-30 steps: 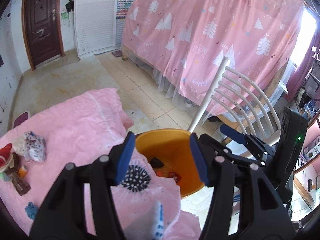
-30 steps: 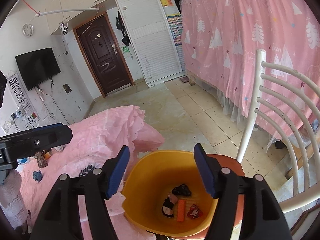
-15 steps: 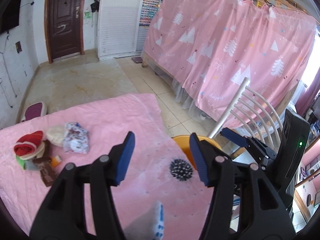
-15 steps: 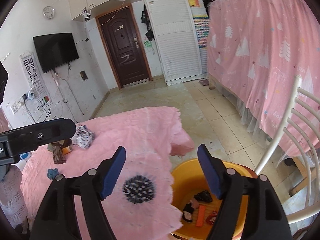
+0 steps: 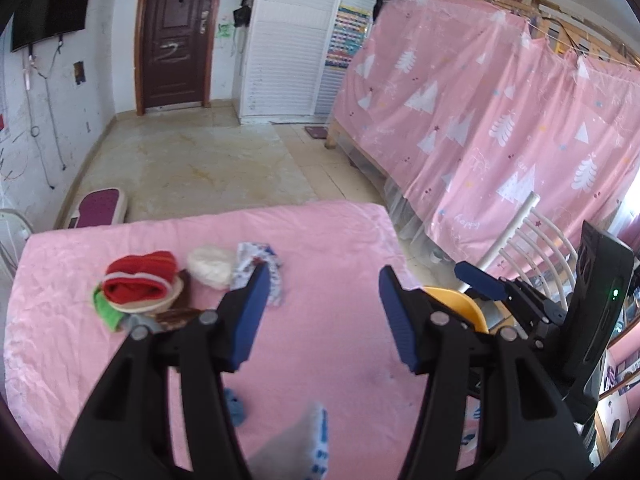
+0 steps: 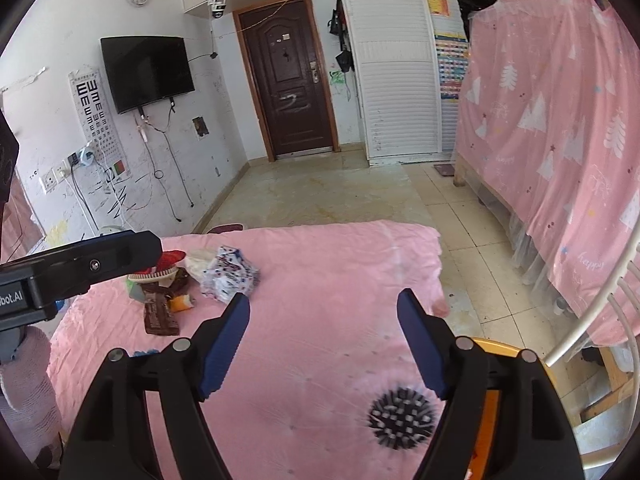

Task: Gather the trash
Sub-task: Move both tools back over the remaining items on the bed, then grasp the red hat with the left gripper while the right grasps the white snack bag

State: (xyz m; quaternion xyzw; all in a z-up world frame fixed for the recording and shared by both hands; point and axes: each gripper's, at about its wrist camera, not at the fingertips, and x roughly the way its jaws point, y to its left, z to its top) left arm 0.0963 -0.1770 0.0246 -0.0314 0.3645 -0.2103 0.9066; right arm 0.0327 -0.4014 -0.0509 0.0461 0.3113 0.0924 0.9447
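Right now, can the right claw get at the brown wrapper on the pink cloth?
Probably yes. The right claw is open and empty, and bare pink cloth lies between it and the brown wrapper. The left claw's body hangs just beyond the pile, not across the path.

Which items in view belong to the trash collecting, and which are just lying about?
Job:
- brown wrapper
- patterned wrapper
- red and white packet
- white crumpled piece
- orange bin
- left gripper and right gripper, both open and empty

Lying about:
- black spiky print on the pink cloth
- white chair
- television
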